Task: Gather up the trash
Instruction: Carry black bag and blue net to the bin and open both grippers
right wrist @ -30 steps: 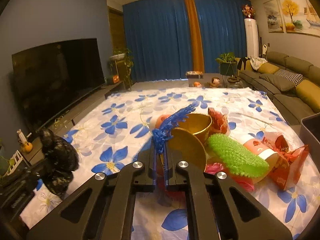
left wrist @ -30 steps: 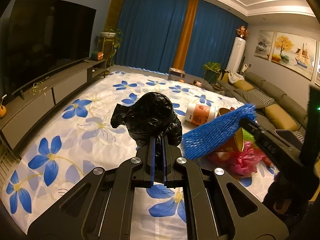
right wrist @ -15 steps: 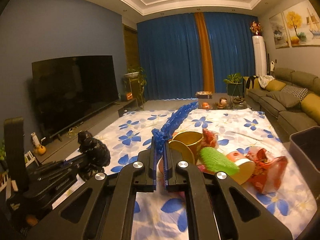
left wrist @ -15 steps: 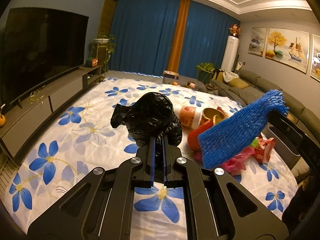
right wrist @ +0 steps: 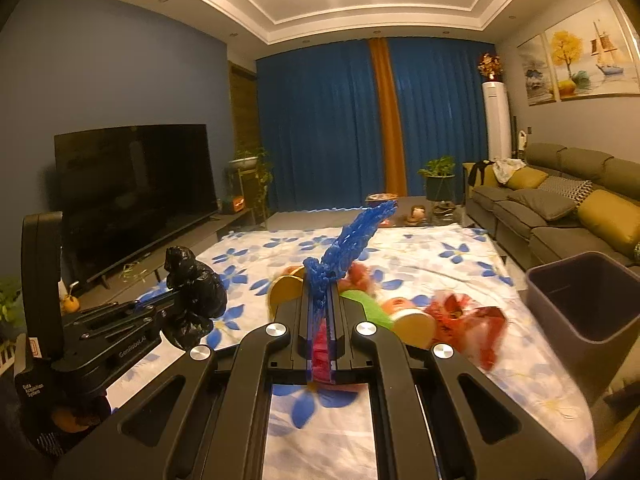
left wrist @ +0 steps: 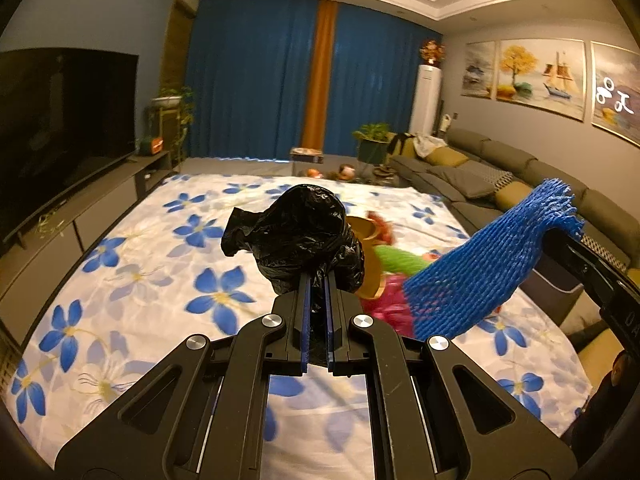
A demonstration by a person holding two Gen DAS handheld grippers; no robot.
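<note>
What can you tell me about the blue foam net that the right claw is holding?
The blue foam net is a soft mesh sleeve of stretchy-looking foam, flattened and frayed at its free end. The right claw is shut on its lower end, so it sticks up and forward in the air, clear of the flowered sheet. Nothing else touches it. Seen from the left wrist it hangs to the right of the black trash bag.

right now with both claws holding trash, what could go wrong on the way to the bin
1. The right claw pinches only one end of the blue foam net; most of it hangs free, so it might slip out mid-swing.
2. The left claw grips the crumpled black plastic bag by a small fold, which might tear or pull loose.
3. The grey bin sits at the sheet's right edge, so a drop from too far away could miss it.
</note>
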